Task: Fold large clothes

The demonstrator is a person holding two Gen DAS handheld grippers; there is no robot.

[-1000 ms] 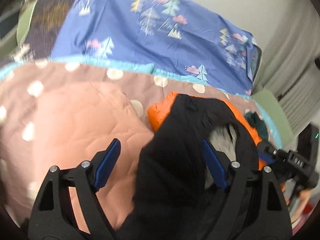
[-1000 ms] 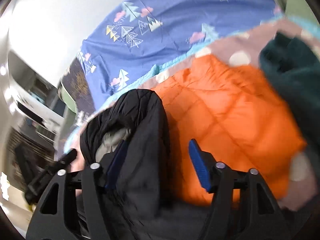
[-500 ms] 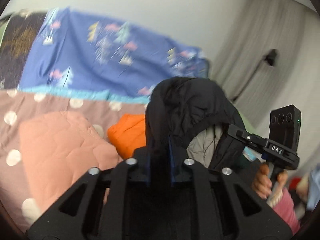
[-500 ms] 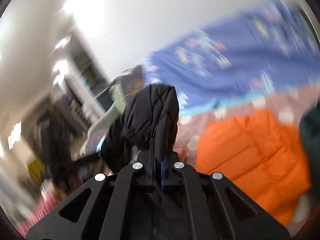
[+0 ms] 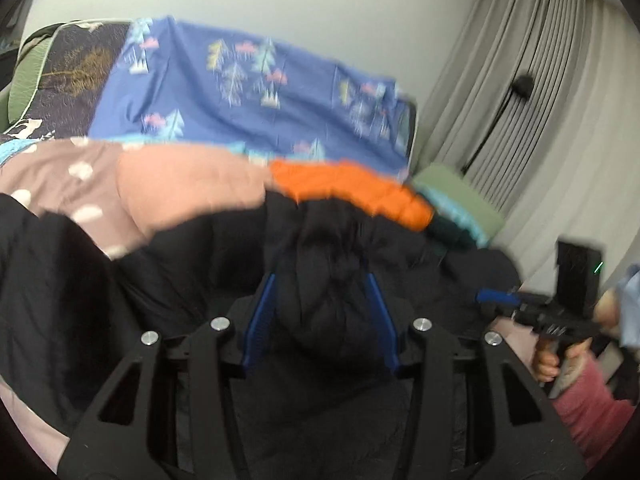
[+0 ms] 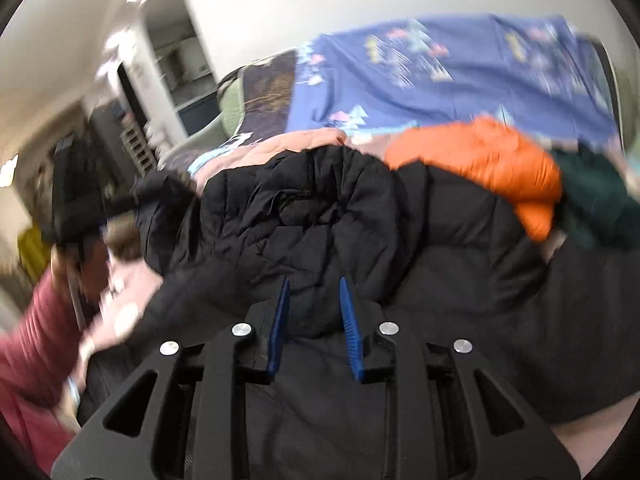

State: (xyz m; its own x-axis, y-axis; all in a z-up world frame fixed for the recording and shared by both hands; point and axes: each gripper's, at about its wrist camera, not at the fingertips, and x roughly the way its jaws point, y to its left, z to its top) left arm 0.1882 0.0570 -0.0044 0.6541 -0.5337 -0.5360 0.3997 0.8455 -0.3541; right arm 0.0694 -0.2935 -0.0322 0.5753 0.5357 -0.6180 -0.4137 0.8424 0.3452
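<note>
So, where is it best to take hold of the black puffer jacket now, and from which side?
Probably the bunched quilted ridge of the black puffer jacket, approached from the near side. It stands up in thick folds the pads can pinch. The right gripper and left gripper, jaws just reopening, already straddle such folds.

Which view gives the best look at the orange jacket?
The right wrist view: the orange jacket shows as a broad puffy mound behind the black coat. The left wrist view shows only a thin blurred strip of it above the coat.
</note>
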